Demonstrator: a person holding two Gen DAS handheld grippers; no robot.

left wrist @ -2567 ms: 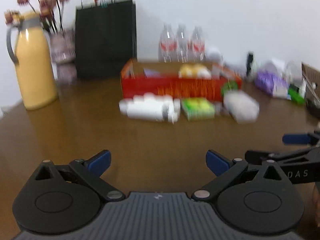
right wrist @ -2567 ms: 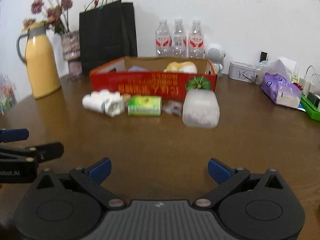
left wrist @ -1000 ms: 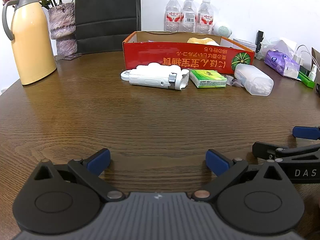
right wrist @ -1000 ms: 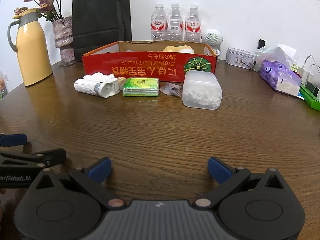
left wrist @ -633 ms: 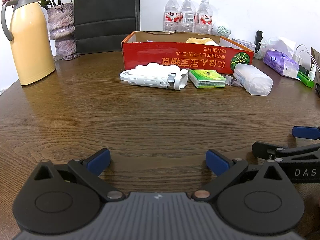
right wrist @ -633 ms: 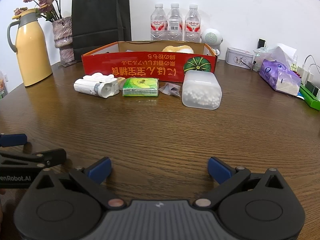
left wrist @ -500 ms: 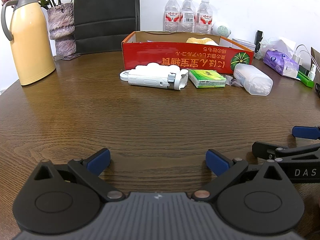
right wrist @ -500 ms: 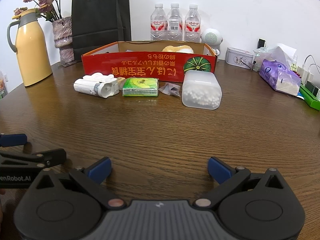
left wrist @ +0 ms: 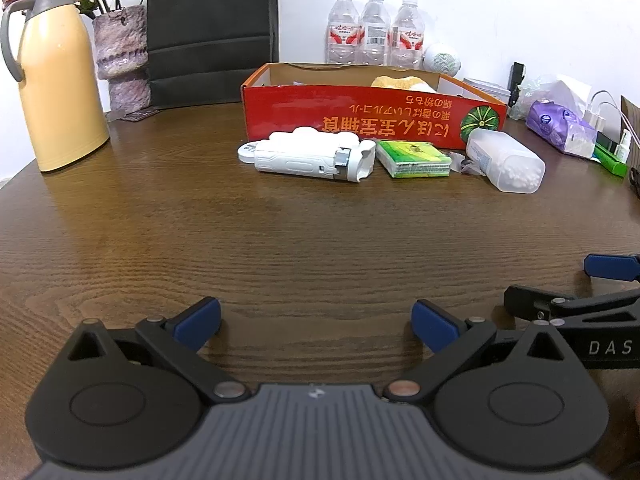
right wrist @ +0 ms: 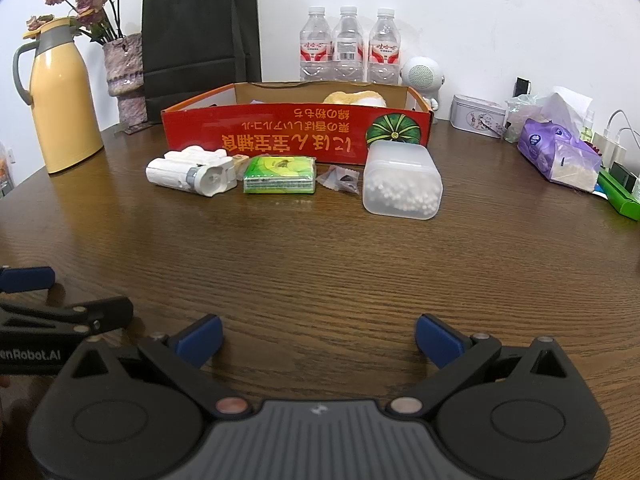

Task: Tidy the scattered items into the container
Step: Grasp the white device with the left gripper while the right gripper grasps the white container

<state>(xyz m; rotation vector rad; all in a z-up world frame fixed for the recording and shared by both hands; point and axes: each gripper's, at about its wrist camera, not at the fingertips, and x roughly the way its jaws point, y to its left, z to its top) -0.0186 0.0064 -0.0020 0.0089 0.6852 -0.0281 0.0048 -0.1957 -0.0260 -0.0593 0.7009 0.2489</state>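
Both claws — left claw (left wrist: 316, 322) and right claw (right wrist: 319, 334) — gape wide, empty, low over the bench (right wrist: 320, 264). Best start with the cotton-swab tub (right wrist: 401, 186) — squeeze its flat sides, then lift it over the red box (right wrist: 296, 136) wall.

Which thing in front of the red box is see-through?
The plastic tub of cotton swabs, at the right end of the row. The white gadget and the green tissue pack are solid-coloured.

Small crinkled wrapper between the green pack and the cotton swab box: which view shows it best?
The right wrist view. The wrapper lies in the open there, its dark contents visible. In the left wrist view the wrapper is smaller, side-on and partly tucked against the cotton swab box.
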